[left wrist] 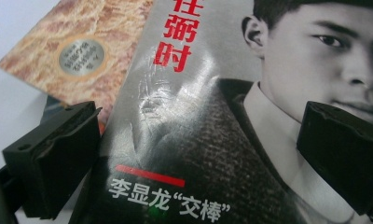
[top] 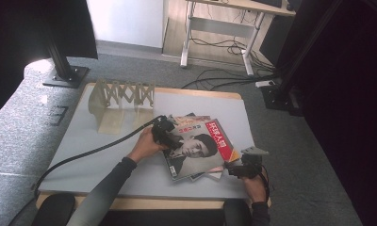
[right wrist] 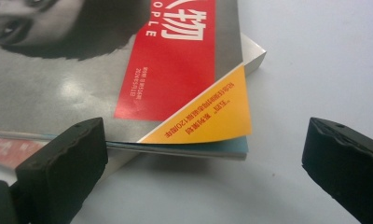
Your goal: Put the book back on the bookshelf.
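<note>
Stack of magazines lying at centre-right of the high view on the bench [top: 106, 155], top magazine [top: 196, 146] showing a grey portrait cover with red title block; folding rack [top: 123, 96] standing well apart toward the upper left. Left gripper [top: 170, 139] resting spread open over the cover's left part, right gripper [top: 233, 168] open and level with the stack's lower-right corner, the yellow corner flap [right wrist: 212, 112] lying between its jaws but ungrasped. Judged step: approach before lifting the top magazine; next move calls for advancing the right gripper onto that corner and closing on the top copy alone, left gripper steadying the stack
</note>
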Tool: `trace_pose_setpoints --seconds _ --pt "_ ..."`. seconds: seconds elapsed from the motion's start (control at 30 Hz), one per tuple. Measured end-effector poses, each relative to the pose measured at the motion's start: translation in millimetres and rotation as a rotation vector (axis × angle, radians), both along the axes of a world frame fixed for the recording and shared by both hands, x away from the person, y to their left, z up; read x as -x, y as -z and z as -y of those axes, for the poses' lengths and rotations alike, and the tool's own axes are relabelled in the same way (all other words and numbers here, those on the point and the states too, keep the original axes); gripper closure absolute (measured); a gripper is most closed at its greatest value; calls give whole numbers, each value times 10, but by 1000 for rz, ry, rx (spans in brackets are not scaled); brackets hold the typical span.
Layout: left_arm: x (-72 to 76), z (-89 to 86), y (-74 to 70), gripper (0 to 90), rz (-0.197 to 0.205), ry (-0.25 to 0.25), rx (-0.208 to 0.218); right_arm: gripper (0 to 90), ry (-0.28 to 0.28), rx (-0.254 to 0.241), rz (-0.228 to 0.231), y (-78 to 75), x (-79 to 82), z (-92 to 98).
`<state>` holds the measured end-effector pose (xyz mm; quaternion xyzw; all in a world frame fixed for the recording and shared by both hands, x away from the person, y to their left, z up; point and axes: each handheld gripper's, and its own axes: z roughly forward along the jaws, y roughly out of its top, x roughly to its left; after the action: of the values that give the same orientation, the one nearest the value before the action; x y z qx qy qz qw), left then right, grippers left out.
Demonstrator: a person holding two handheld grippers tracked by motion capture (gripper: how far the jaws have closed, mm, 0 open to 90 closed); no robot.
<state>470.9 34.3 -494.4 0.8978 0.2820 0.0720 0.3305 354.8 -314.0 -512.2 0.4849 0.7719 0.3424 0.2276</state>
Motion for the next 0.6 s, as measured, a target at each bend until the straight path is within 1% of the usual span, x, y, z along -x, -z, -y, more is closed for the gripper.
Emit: trace_pose_setpoints --seconds 0.23,0.27,0.37,0.47,0.53,0.57,0.6 --pt "118 -95 -6 2 2 -3 -7 0 13 18 12 -2 -68 -13" --pt "134 -104 -7 2 2 -3 -7 0 17 27 13 -7 -95 -20" --pt "196 -140 -10 3 0 -12 -11 0 21 43 9 -18 -141 -34" --pt "226 -158 -9 3 0 -16 -11 0 25 54 6 -26 -177 -44" --pt "267 -181 -9 3 -1 -20 -13 0 30 66 2 -33 -234 -57" --pt "267 -181 -9 3 -1 -20 -13 0 30 66 2 -33 -234 -57" --pt "294 -197 -7 3 -3 -21 -14 0 35 63 -4 -34 -271 -53"
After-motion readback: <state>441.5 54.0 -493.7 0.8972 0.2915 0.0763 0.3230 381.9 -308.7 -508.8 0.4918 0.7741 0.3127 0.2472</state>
